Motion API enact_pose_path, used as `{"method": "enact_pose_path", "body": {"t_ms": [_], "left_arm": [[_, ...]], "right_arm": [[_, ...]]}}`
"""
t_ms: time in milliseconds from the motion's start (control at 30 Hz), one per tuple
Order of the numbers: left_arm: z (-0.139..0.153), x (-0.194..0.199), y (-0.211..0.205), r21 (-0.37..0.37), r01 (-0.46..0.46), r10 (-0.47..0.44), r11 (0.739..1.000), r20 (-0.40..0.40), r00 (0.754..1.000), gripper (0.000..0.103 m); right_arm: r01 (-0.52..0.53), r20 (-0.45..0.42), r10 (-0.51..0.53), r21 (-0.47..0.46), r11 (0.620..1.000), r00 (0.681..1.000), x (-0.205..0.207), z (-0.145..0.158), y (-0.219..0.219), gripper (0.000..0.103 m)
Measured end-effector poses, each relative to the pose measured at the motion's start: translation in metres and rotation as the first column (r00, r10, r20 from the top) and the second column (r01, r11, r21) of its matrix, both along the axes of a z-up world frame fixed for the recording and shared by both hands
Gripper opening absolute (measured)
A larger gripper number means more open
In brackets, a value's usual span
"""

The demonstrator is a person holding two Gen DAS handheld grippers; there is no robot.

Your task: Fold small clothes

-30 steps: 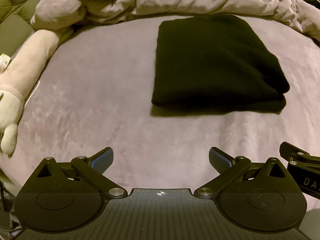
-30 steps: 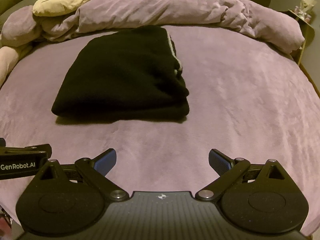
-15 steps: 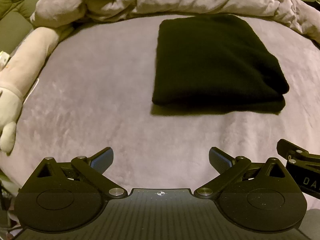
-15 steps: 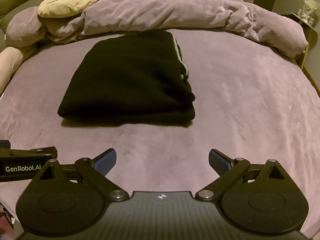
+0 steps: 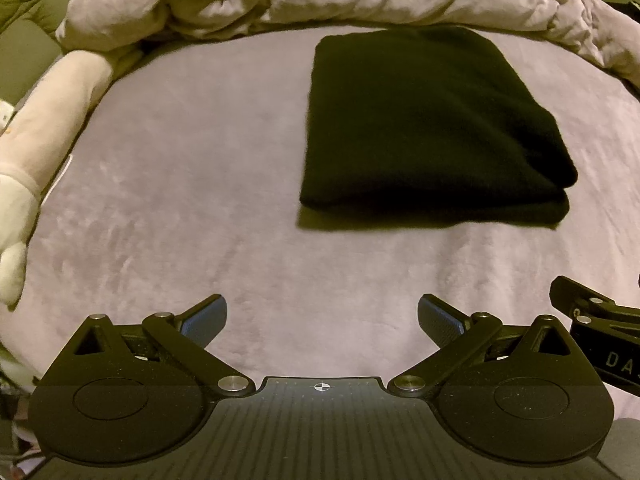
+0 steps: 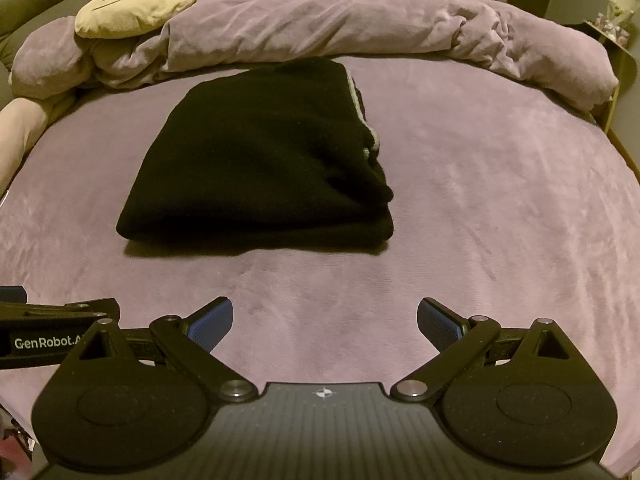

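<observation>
A black garment (image 5: 424,120) lies folded into a thick rectangle on the purple bed sheet (image 5: 200,184). It also shows in the right wrist view (image 6: 264,168), with a grey trim along its right edge. My left gripper (image 5: 322,318) is open and empty, held above the sheet well short of the garment's near left corner. My right gripper (image 6: 324,320) is open and empty, short of the garment's near right corner. Each gripper's side shows at the edge of the other's view.
A rumpled purple duvet (image 6: 360,24) is heaped along the far side of the bed. A cream plush face pillow (image 6: 136,8) lies at the far left. A long pink plush toy (image 5: 36,136) runs along the left edge. A bedside shelf (image 6: 612,28) stands at the right.
The right wrist view has shifted so the garment sits further right and lower in it. The left view has barely changed. Both grippers stay open and the garment has not moved.
</observation>
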State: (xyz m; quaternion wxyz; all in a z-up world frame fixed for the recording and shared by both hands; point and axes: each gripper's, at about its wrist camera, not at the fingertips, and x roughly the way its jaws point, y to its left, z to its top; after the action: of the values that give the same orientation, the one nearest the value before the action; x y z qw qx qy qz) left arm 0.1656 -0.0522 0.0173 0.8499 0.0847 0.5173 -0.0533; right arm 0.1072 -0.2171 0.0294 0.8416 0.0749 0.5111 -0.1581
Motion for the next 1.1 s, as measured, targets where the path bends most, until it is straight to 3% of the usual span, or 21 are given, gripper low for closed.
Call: {"method": "enact_pose_path", "body": {"t_ms": [1100], "left_arm": [[-0.0094, 0.0018, -0.0032, -0.015, 0.010, -0.011, 1.000, -0.023, 1.000, 0.103]], "right_arm": [[0.000, -0.007, 0.000, 0.004, 1.000, 1.000, 0.0015, -0.0046, 0.0010, 0.099]]}}
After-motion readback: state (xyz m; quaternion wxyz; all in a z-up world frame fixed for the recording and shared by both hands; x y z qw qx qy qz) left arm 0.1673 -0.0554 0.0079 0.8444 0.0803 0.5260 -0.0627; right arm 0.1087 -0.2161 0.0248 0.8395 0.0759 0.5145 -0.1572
